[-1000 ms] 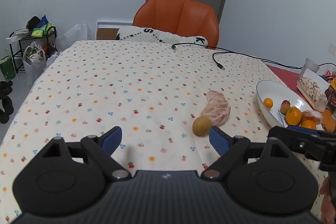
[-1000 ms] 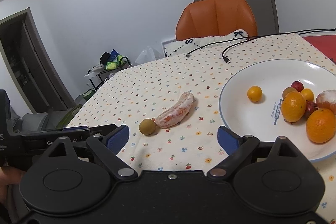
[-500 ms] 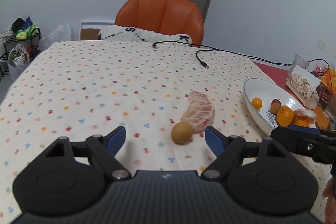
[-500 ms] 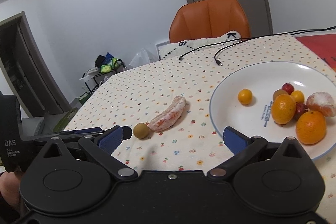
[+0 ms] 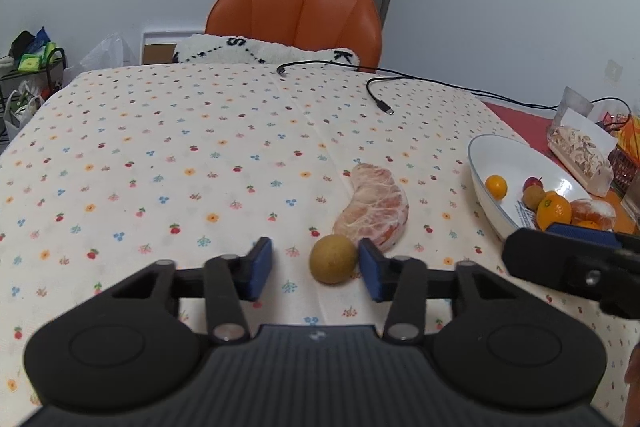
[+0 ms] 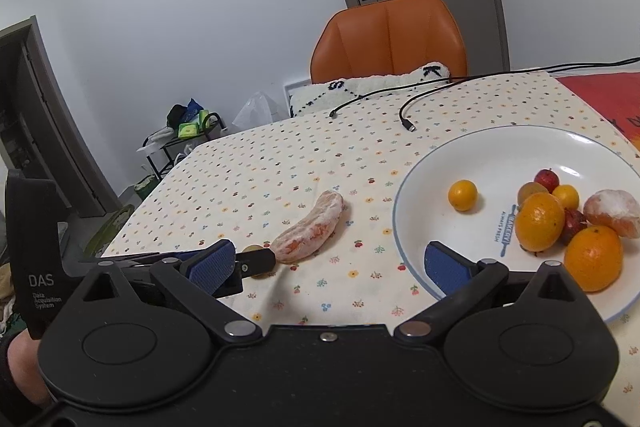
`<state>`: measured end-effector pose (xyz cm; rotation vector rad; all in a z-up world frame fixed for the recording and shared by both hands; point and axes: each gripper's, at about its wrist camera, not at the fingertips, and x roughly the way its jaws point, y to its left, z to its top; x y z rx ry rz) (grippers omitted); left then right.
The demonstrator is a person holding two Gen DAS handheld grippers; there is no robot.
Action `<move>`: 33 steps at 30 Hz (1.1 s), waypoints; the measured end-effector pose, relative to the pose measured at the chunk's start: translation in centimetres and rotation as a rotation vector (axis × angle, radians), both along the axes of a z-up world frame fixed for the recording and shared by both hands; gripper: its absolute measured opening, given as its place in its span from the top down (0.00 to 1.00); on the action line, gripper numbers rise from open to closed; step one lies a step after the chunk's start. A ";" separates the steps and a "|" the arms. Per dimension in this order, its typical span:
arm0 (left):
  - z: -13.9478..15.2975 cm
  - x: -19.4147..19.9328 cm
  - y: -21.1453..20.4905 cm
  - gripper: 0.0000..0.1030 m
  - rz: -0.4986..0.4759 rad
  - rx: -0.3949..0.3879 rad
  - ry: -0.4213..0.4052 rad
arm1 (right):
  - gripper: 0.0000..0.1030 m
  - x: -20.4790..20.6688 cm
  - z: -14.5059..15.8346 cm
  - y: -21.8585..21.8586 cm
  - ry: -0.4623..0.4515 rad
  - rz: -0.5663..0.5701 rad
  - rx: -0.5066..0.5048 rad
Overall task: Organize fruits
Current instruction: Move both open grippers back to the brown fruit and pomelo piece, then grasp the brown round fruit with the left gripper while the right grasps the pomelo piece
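Clearly the left gripper comes at the small brown fruit from the near side, low over the counter, so that one pad can pass on each side of it. Its jaws are closing at this moment and the fruit sits between them. The pad at 3 o'clock of the fruit is just beside it or perhaps touching; the pad at 9 o'clock is apart from it, so I judge that the grip is not yet made.

The right gripper waits with its jaws wide and nothing between them, near the white plate. I think it stays there because the plate is where the fruits are collected.

The small fruit is round, dull olive-brown and smooth, and it rests on the flowered cloth. At its 1 o'clock, touching or nearly so, lies a peeled citrus segment, curved, pink-orange with white membrane. The plate is at 3 o'clock of both, well apart, and holds oranges and other small fruits.
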<state>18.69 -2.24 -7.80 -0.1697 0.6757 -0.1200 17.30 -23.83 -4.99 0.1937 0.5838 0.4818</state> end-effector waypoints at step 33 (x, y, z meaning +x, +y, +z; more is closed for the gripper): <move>1.3 -2.0 6.6 0.77 0.162 -0.039 -0.027 | 0.34 3.7 -1.8 7.1 0.045 0.080 -0.119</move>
